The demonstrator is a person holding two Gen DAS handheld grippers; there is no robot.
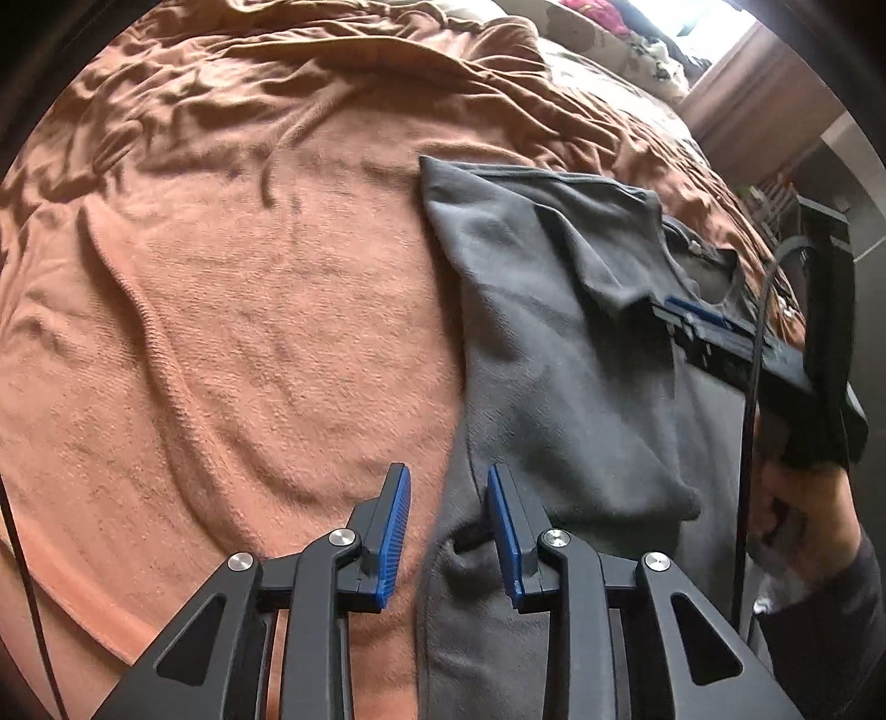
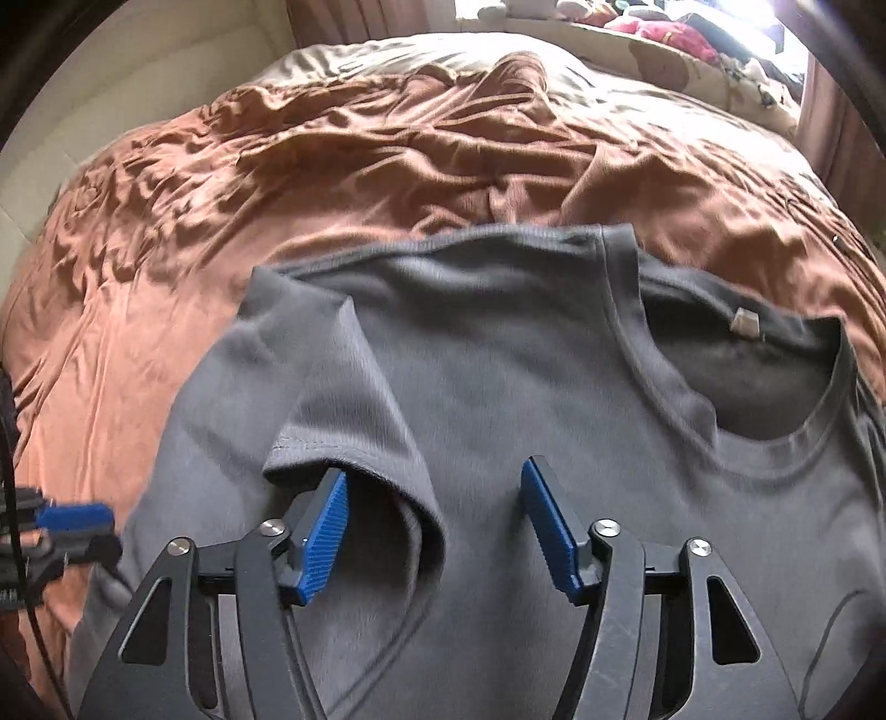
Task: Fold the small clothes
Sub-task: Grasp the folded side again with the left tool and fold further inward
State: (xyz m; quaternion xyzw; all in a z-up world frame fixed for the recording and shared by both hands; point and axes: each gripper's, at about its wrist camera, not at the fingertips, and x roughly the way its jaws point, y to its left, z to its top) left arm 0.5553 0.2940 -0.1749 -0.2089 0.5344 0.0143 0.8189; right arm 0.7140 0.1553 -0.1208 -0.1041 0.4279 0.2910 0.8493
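A grey T-shirt lies on the orange blanket, its left side and sleeve folded in over the body. In the right wrist view the shirt fills the middle, with the neck opening and a label at the right. My left gripper is open and empty, over the shirt's left edge. My right gripper is open just above the folded-in sleeve, holding nothing. The right gripper also shows in the left wrist view, and the left gripper shows at the right wrist view's left edge.
The wrinkled orange blanket covers a bed. A beige patterned cover and a pile of colourful clothes lie at the far side near a window. A pale wall stands at the left.
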